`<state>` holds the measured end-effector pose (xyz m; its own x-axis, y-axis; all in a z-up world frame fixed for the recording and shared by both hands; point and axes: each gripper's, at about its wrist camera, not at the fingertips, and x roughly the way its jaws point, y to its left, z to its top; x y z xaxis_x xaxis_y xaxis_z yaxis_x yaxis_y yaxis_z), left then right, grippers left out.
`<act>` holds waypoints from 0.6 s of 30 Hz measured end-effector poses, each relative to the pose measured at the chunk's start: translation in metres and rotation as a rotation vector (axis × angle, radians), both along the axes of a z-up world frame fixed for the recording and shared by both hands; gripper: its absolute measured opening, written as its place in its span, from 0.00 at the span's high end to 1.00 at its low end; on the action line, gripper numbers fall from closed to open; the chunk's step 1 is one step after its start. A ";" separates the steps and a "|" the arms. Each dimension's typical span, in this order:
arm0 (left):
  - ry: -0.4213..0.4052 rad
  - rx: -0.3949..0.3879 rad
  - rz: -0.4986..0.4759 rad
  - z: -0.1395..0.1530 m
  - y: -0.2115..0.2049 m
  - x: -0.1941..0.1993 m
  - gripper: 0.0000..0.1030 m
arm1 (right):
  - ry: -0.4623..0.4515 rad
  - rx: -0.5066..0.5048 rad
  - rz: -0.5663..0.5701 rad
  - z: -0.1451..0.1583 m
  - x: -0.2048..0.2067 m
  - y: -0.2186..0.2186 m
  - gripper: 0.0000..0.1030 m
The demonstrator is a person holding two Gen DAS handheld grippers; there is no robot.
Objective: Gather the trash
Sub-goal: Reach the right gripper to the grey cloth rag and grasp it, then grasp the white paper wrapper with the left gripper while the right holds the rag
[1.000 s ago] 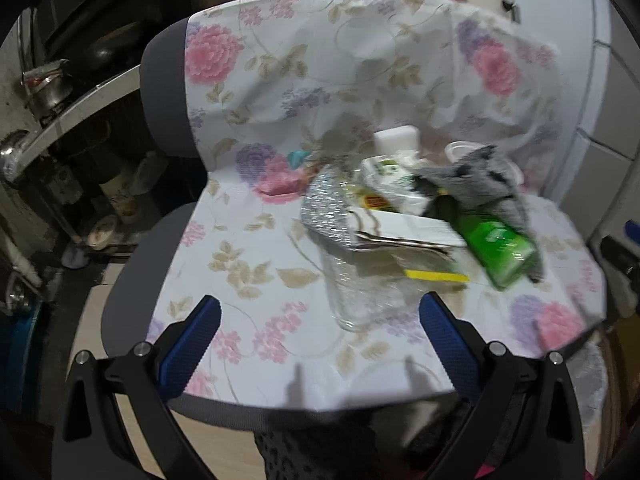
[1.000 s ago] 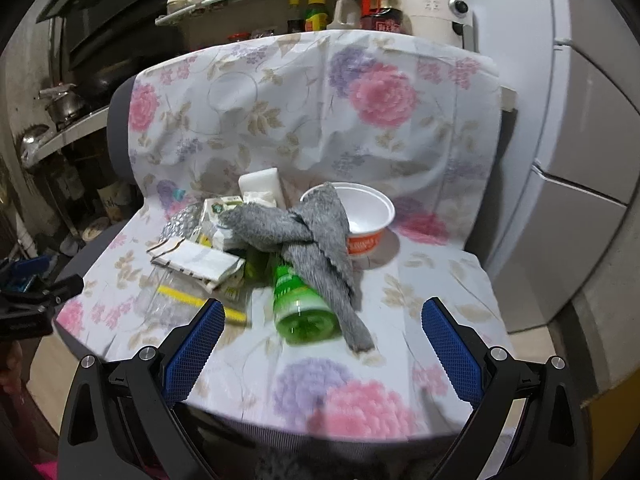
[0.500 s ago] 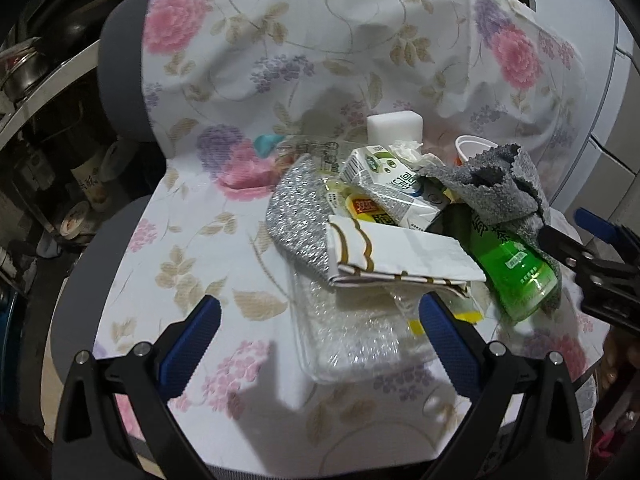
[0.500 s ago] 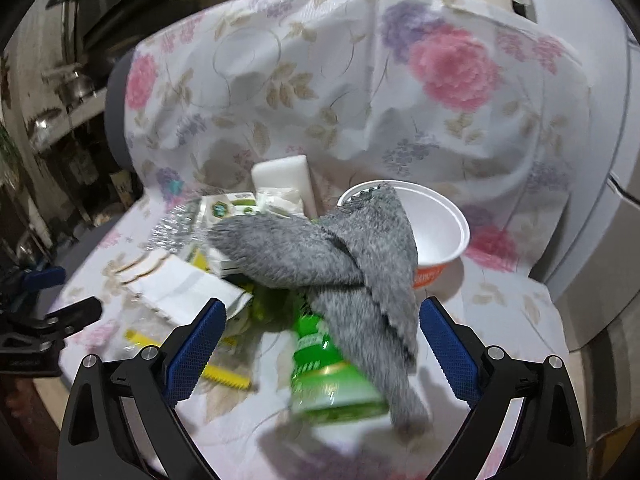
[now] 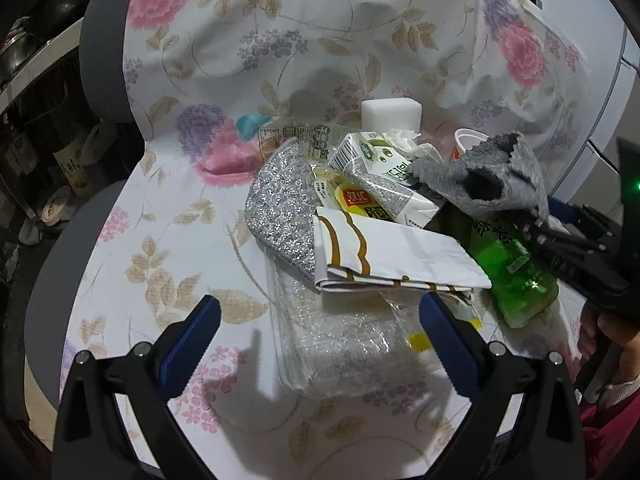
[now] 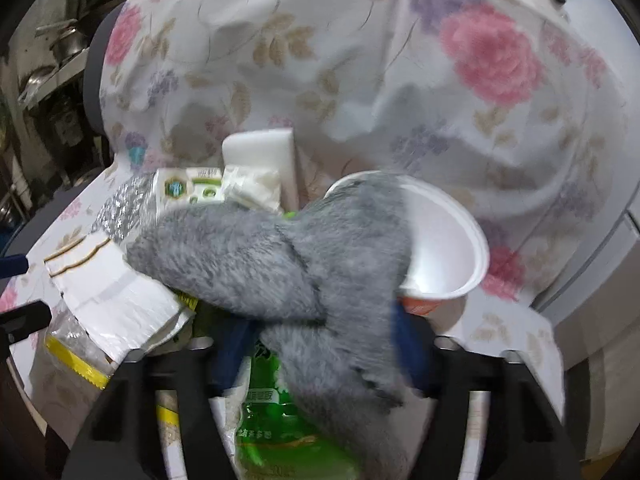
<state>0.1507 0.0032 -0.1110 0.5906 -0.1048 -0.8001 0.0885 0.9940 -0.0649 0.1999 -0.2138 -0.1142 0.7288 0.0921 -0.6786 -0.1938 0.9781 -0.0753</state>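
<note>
Right gripper (image 6: 320, 344) jaws, just closing, straddle bottle (image 6: 276, 412) and cloth (image 6: 280, 264); whether clenched, I cannot tell. Cloth may snag, tipping the cup (image 6: 448, 256) at 2 o'clock. Left gripper (image 5: 320, 336) jaws released.

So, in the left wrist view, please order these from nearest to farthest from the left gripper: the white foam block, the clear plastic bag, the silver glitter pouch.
1. Clear plastic bag, lying between the open fingers of the left gripper.
2. Silver glitter pouch, beyond the bag, in the middle of the pile.
3. White foam block, at the back, against the flowered cloth.
</note>
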 end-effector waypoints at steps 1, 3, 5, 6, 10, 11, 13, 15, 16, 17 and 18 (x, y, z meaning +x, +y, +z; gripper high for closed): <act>-0.004 0.000 0.000 0.001 0.001 -0.001 0.06 | -0.018 0.021 0.000 0.007 -0.003 -0.003 0.59; -0.017 -0.001 0.000 0.007 0.002 -0.008 0.06 | -0.060 0.066 -0.008 0.024 -0.011 -0.010 0.74; -0.031 0.003 -0.001 0.012 0.003 -0.014 0.06 | -0.113 0.109 -0.021 0.044 -0.020 -0.019 0.78; -0.036 0.005 -0.002 0.014 0.004 -0.017 0.06 | -0.159 0.135 -0.040 0.061 -0.031 -0.026 0.79; -0.057 0.005 -0.004 0.022 0.011 -0.033 0.06 | -0.310 0.175 -0.107 0.111 -0.079 -0.049 0.81; -0.058 0.003 -0.005 0.022 0.012 -0.037 0.06 | -0.332 0.174 -0.121 0.118 -0.089 -0.053 0.81; -0.058 -0.003 -0.006 0.020 0.015 -0.044 0.06 | -0.372 0.158 -0.145 0.131 -0.115 -0.058 0.81; -0.046 -0.015 -0.017 0.016 0.016 -0.048 0.12 | -0.358 0.142 -0.151 0.130 -0.132 -0.060 0.81; -0.035 -0.025 -0.024 0.014 0.015 -0.049 0.15 | -0.330 0.145 -0.149 0.123 -0.140 -0.062 0.81; -0.025 -0.039 -0.029 0.011 0.015 -0.048 0.19 | -0.313 0.150 -0.147 0.119 -0.144 -0.065 0.81; -0.020 -0.055 -0.037 0.009 0.014 -0.048 0.23 | -0.283 0.158 -0.146 0.109 -0.147 -0.066 0.81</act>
